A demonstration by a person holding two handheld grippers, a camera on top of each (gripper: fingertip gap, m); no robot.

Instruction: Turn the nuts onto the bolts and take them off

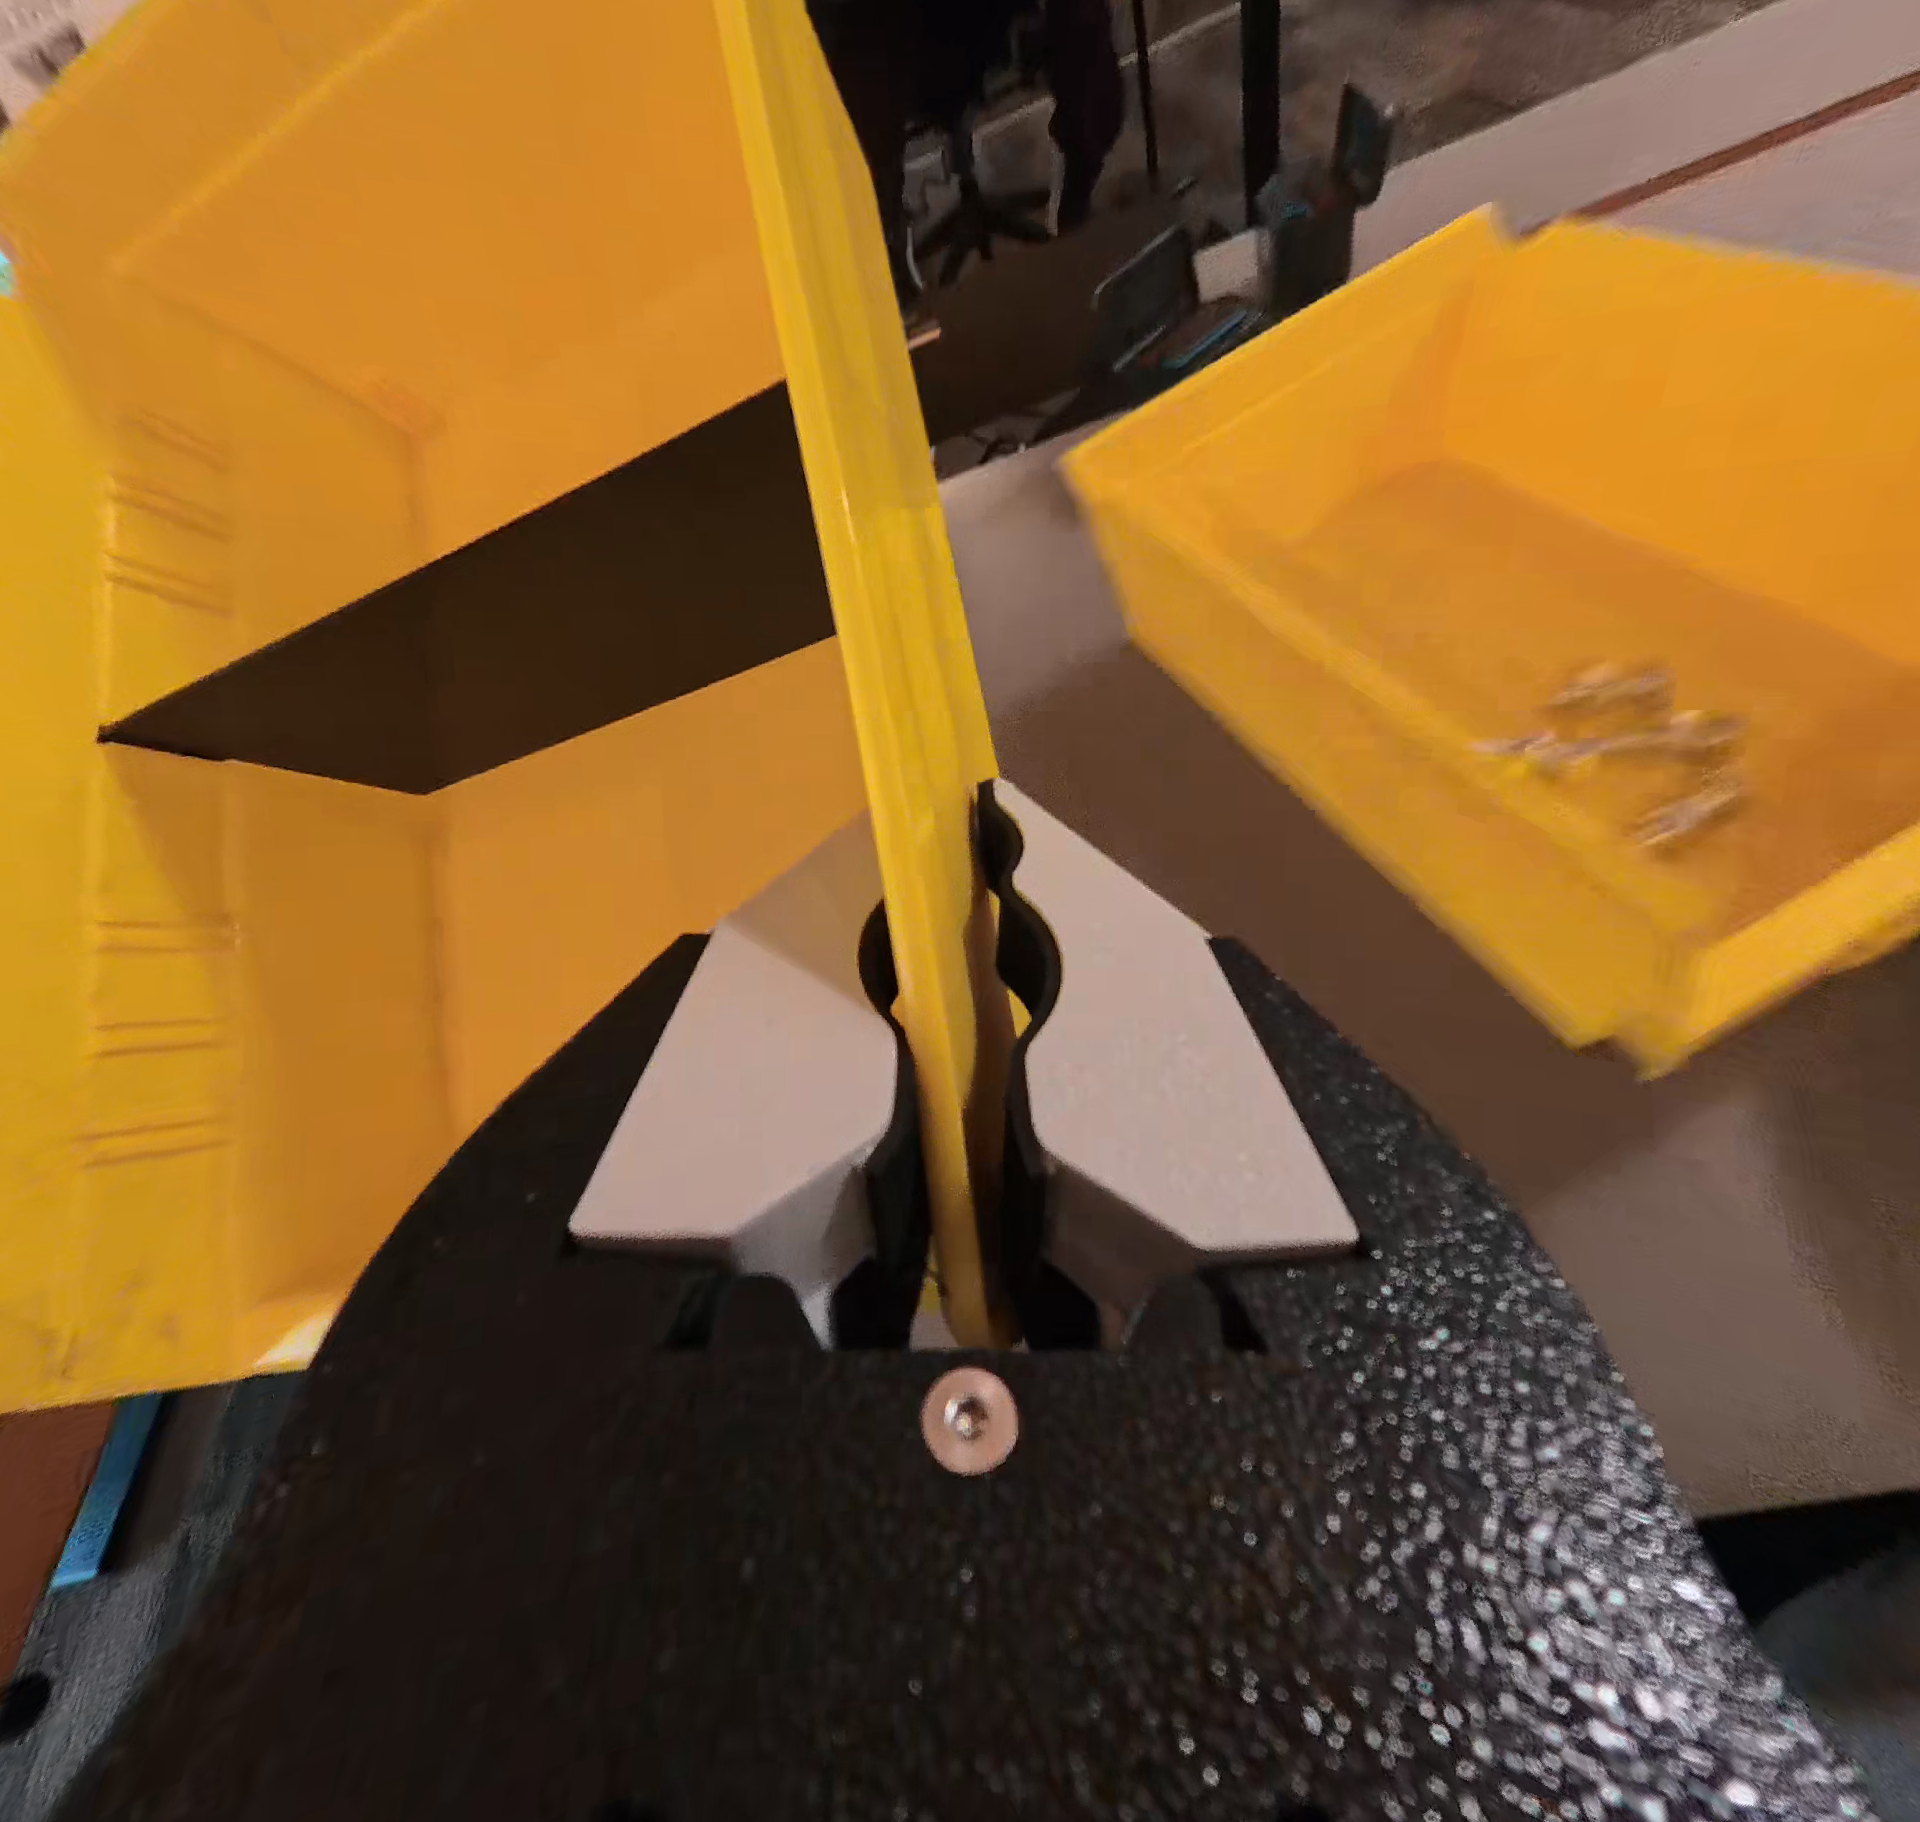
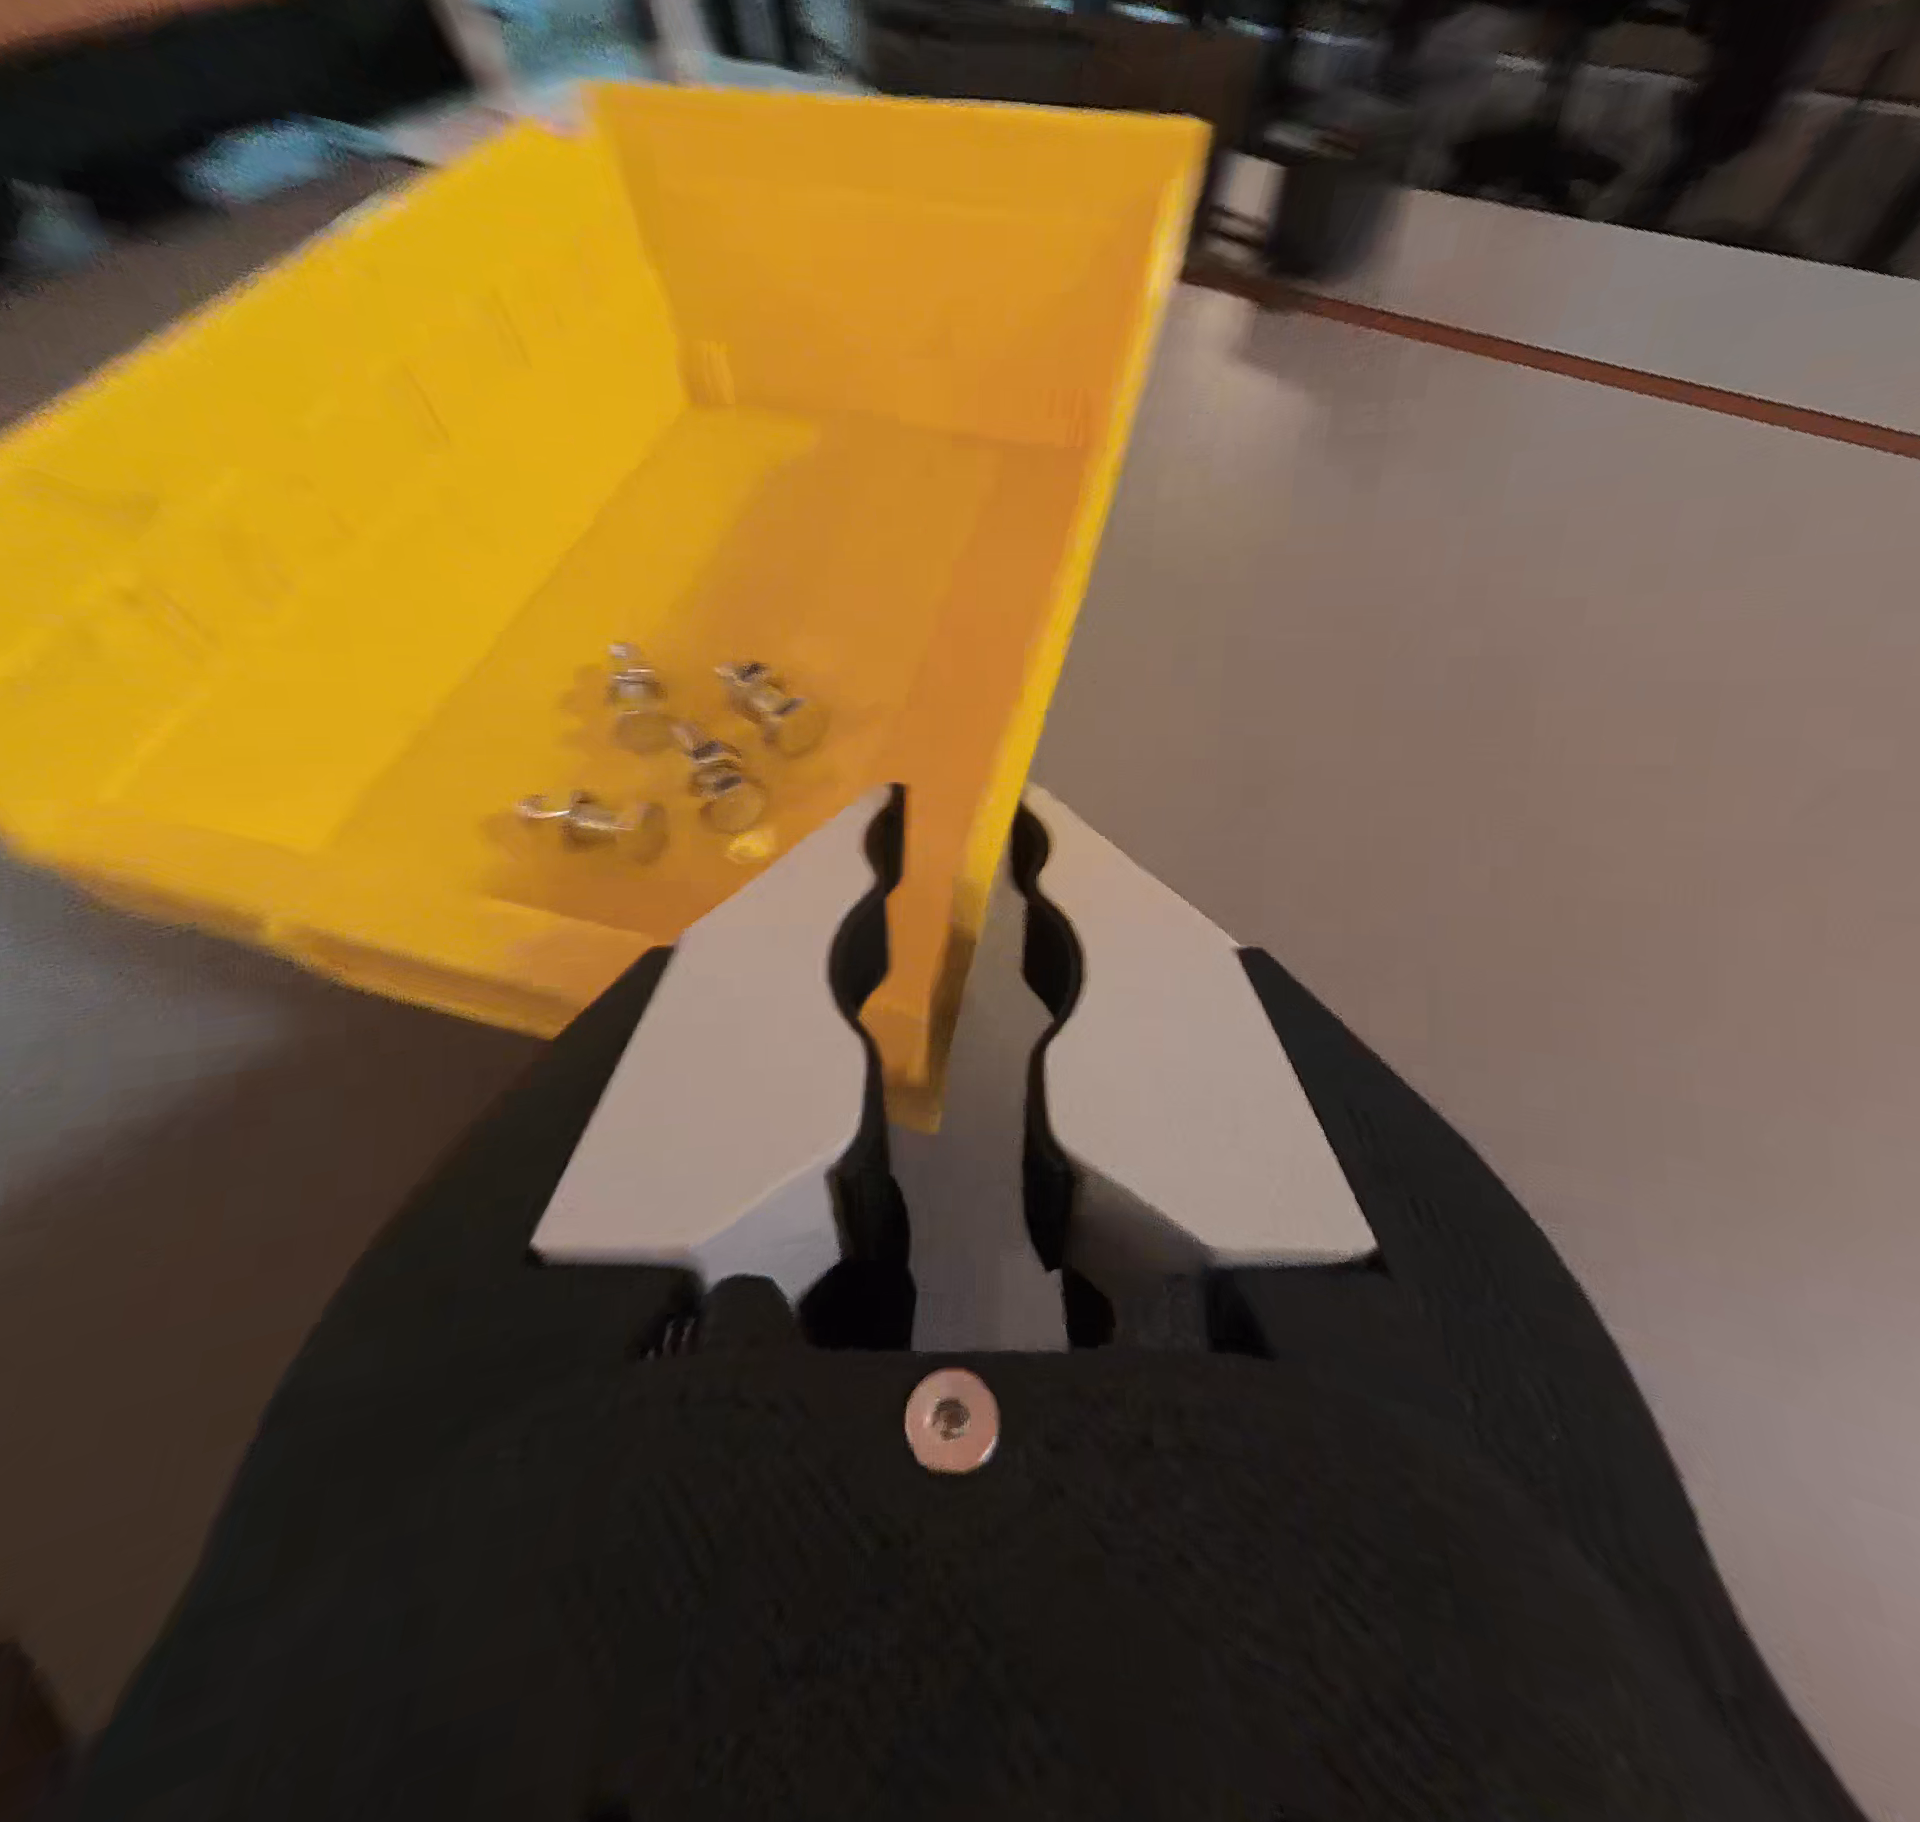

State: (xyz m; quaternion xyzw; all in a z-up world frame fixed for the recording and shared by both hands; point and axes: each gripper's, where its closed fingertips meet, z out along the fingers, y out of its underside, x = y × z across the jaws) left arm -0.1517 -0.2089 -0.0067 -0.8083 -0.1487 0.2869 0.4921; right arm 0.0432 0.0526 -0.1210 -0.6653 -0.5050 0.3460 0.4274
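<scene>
Left tongs (image 1: pixel 940 951): clamped on the divided yellow bin's (image 1: pixel 416 318) wall, carrying it. Right tongs (image 2: pixel 956 941): apart, straddling the second bin's (image 2: pixel 1049 692) wall; nutted bolts (image 2: pixel 675 744) lie inside, just left of them.

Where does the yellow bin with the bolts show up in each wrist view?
Left wrist view: the bolt bin sits at right on the white table.
Right wrist view: it fills the upper left, its near wall between the right tongs.
Shared landmark: the silvery bolts on its floor.

A workshop or lab: yellow parts bins (image 2: pixel 852 245) on a long pale worktable (image 2: pixel 1455 733), cluttered equipment behind
</scene>
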